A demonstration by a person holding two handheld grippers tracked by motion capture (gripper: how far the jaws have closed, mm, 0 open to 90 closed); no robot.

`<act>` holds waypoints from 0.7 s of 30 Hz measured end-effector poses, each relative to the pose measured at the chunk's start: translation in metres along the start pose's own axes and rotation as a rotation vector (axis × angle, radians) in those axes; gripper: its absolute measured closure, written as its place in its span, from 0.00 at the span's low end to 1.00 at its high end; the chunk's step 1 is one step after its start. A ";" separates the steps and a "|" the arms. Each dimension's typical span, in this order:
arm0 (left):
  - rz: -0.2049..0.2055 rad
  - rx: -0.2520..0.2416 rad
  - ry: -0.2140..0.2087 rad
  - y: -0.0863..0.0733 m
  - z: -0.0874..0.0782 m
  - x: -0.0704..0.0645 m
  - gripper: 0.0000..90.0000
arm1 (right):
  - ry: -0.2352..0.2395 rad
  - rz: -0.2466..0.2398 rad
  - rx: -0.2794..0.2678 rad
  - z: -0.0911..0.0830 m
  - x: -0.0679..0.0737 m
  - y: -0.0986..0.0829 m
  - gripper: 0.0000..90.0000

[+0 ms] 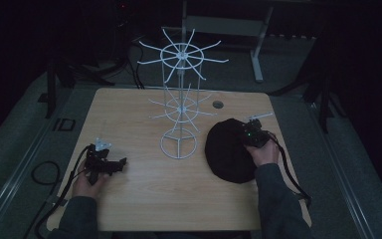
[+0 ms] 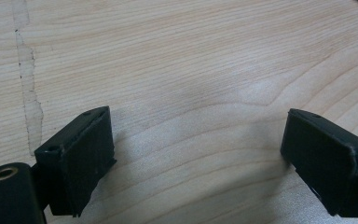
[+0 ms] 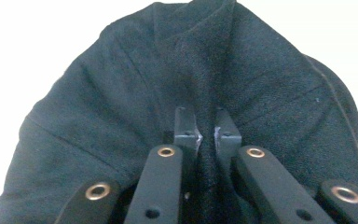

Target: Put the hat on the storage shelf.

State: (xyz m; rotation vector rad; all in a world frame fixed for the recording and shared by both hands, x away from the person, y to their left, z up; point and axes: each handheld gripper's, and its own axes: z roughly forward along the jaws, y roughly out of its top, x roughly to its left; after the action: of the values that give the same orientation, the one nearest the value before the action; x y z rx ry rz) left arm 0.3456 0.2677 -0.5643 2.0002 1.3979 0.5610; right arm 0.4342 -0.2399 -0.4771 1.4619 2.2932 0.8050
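Observation:
A black fabric cap [image 1: 227, 151] lies on the wooden table [image 1: 144, 194], right of centre. My right gripper [image 1: 249, 135] rests on the cap's right side. In the right gripper view its jaws pinch a raised fold of the black cloth [image 3: 135, 93], and the gripper [image 3: 206, 128] is shut on it. My left gripper [image 1: 117, 164] sits low over the table at the front left, pointing right. In the left gripper view it [image 2: 196, 154] stands wide open over bare wood, nothing between the black pads [image 2: 81, 161].
A white wire display stand [image 1: 180, 99] with two tiers of radiating hooks stands mid-table on a ring base [image 1: 178, 145], left of the cap. A round cable hole [image 1: 218, 104] is at the back. Cables trail off the front corners. The floor around is dark.

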 end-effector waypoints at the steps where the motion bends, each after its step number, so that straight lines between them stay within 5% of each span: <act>1: 0.001 0.000 0.000 0.000 0.000 0.000 0.11 | 0.018 0.021 -0.011 -0.003 -0.001 0.000 0.94; 9: 0.000 0.000 0.000 0.000 0.000 0.000 0.11 | 0.096 0.101 -0.099 -0.019 -0.009 0.003 0.95; 21: 0.000 0.000 0.000 0.000 0.000 0.000 0.11 | 0.099 0.103 -0.164 -0.036 -0.014 0.011 0.95</act>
State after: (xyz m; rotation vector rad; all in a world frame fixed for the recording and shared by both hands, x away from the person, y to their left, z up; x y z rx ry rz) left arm 0.3456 0.2677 -0.5643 2.0002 1.3974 0.5610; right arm 0.4289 -0.2595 -0.4426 1.5065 2.1765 1.0896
